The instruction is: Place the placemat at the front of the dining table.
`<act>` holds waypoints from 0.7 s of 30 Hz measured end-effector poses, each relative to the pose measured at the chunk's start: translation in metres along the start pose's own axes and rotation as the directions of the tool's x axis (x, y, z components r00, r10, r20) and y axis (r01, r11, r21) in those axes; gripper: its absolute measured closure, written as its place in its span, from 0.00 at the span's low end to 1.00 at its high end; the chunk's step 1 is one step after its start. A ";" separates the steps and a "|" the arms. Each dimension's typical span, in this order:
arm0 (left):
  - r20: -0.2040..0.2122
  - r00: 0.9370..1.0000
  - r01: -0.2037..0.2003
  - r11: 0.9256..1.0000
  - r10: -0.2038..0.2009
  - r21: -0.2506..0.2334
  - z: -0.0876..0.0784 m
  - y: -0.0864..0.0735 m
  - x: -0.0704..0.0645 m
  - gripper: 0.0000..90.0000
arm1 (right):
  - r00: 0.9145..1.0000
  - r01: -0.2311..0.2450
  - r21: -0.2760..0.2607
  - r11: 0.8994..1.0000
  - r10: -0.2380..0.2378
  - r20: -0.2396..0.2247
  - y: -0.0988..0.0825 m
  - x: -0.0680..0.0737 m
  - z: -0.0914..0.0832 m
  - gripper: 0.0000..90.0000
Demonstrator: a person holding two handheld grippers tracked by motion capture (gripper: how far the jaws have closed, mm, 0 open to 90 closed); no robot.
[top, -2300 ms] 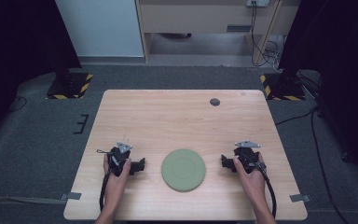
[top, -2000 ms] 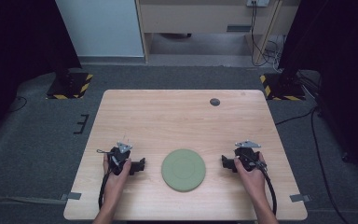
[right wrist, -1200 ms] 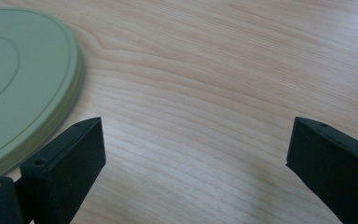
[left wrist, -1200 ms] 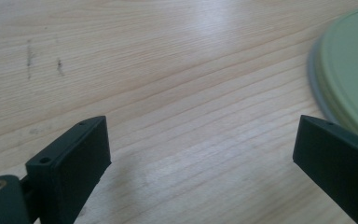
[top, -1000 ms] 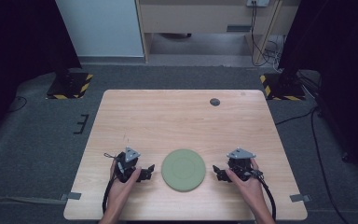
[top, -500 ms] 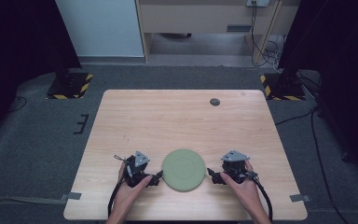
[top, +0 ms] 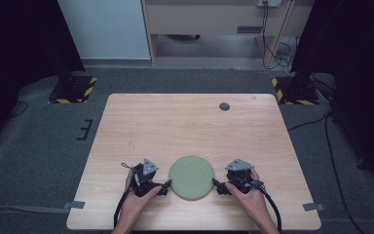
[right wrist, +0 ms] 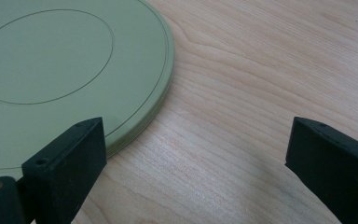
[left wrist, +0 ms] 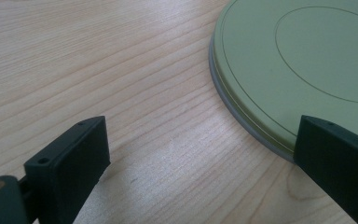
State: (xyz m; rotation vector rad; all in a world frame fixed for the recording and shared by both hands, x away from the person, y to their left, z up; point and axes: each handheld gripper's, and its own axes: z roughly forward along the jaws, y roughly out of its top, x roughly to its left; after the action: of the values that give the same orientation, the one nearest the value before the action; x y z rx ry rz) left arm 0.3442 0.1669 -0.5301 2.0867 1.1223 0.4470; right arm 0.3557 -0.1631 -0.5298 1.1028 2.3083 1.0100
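Note:
A round pale green plate lies flat near the table's front edge, and it looks like two thin discs stacked. My left gripper is at its left rim, open. In the left gripper view the plate fills the upper right and the right jaw of the open left gripper overlaps its rim. My right gripper is at the plate's right rim, also open. In the right gripper view the plate is at the upper left, with the left jaw of the right gripper over its edge. Nothing is gripped.
The plate rests on a light wooden table. A small dark round disc sits near the far edge, right of centre. Grey carpet surrounds the table, and black stands with yellow-striped bases flank its far corners.
Both hands have slid inward from the table's sides, bringing each open gripper up to the plate's rim. The plate has not moved.

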 end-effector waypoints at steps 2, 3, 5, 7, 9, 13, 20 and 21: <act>0.004 1.000 -0.001 1.000 0.001 0.003 0.001 0.000 0.001 0.01 | 1.000 -0.007 0.000 1.000 0.007 0.004 0.000 0.000 0.000 0.05; 0.004 1.000 -0.001 1.000 0.001 0.003 0.001 0.000 0.001 0.01 | 1.000 -0.007 0.000 1.000 0.007 0.006 0.000 0.000 0.000 0.05; 0.000 1.000 -0.005 1.000 0.005 0.005 0.002 0.001 0.003 0.00 | 1.000 -0.007 0.000 1.000 0.007 0.008 0.000 0.001 0.000 0.04; -0.008 1.000 -0.003 1.000 0.003 0.003 0.003 0.002 0.004 0.00 | 1.000 -0.006 -0.003 1.000 0.006 0.017 0.001 0.000 0.001 0.04; -0.014 1.000 -0.002 1.000 0.002 0.003 0.004 0.002 0.005 0.00 | 1.000 -0.012 -0.005 1.000 0.012 0.024 0.001 0.000 0.002 0.04; -0.022 1.000 0.007 1.000 -0.007 0.000 0.005 0.003 0.006 0.00 | 0.999 -0.021 -0.009 1.000 0.021 0.042 0.002 0.000 0.004 0.03; -0.036 0.999 0.012 1.000 -0.012 -0.010 0.007 0.004 0.007 0.00 | 0.997 -0.041 -0.016 0.999 0.042 0.066 0.003 -0.001 0.006 0.03; -0.038 0.999 0.012 1.000 -0.012 -0.009 0.007 0.004 0.007 0.00 | 0.997 -0.041 -0.015 0.999 0.042 0.066 0.003 -0.001 0.006 0.04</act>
State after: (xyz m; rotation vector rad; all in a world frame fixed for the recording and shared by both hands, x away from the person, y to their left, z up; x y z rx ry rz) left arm 0.3545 0.1684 -0.5326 2.0708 1.1519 0.4872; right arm 0.3618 -0.1598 -0.5313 1.1655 2.2317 0.9886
